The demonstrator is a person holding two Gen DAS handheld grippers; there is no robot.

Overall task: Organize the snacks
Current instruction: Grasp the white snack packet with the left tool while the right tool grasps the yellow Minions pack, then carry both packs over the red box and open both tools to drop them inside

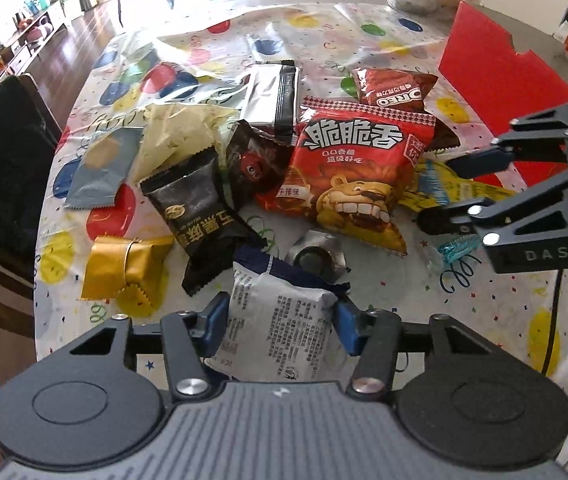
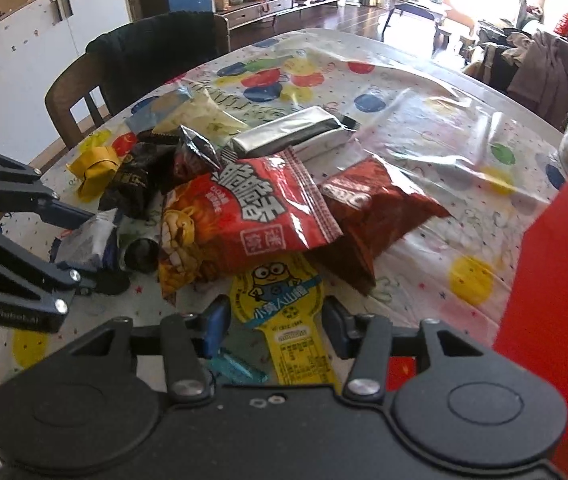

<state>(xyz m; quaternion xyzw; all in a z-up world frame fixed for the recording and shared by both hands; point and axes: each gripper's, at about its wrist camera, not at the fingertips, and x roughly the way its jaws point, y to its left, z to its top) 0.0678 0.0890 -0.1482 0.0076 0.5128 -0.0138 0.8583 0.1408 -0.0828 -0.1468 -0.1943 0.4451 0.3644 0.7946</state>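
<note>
A heap of snack packets is seen on the counter, which is covered by a clear plastic sheet over a white cloth with coloured dots; the left tongs are clenched on a white snack packet with small grey print and a dark blue end, and both blue pads are pressed against its sides at the near edge of the heap; the right tongs are set around a flat yellow cartoon-printed packet with a narrow stem, which lies flat on the counter, but the pads are not seen to touch it, so these tongs are released; a small clear blue wrapped sweet lies just beside the stem; behind the yellow packet a big red and orange crisp bag with a cartoon lion is found in the middle of the heap, and a dark red cookie bag lies partly under its far side; a silver bar with a black end rests behind them; a black pillow-shaped packet and a gold foil wrapped sweet are laid to the left of the white packet; a tall red cardboard box stands at the right edge of the counter.
</note>
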